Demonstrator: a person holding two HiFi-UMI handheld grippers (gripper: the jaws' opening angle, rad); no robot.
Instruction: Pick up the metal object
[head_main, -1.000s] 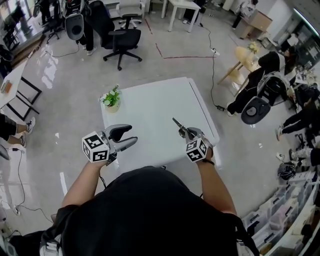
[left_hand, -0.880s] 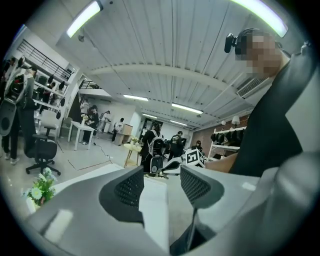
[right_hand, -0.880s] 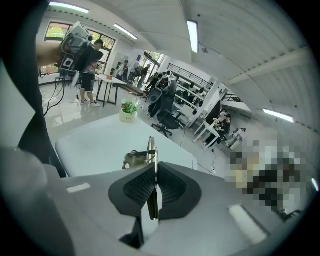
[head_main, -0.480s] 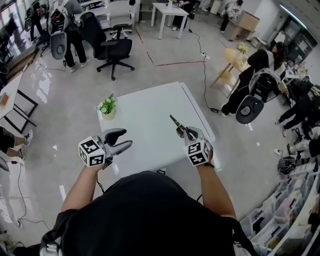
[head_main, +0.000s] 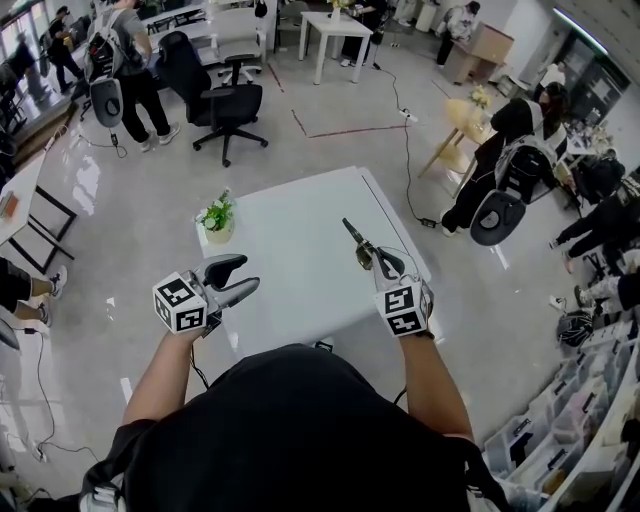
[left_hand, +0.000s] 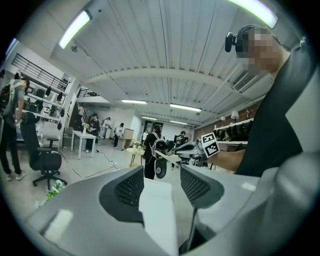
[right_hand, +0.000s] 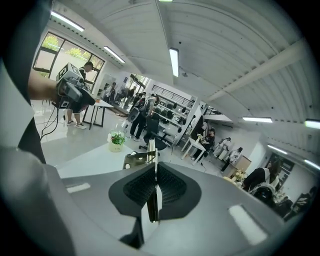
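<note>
Upper left of the head view: black office chair (head_main: 228, 100) on the grey floor, with a standing person carrying a backpack (head_main: 125, 75) just beside it. Lower down, on the far left corner of the white table (head_main: 300, 235), a small potted plant (head_main: 218, 216) in a pale pot. Below the plant, at centre left, the left gripper (head_main: 250, 274), marker cube nearest the camera, held out by the table's near left edge. Jaws apart, ribbed pads bare, nothing gripped. In the left gripper view, only the white table top and the far room visible through the gap. Right of centre, the metal object (head_main: 354, 238), a thin flat strip with a wider bracket-like part. Pinched at its near end by the right gripper (head_main: 372, 262) and pointing toward the upper left of the frame, over the right part of the table and lifted off its top. In the right gripper view, jaws closed tight on the strip, seen edge-on at frame centre. Both pads pressed against its faces, the wider folded part sticking out past the fingertips. Plant and table top behind it, at middle left of that view. Far right of the head view: a round wooden table (head_main: 478, 112), seated people in dark clothing (head_main: 510, 160) near it, and clear storage bins (head_main: 560, 430) along the lower right edge.
</note>
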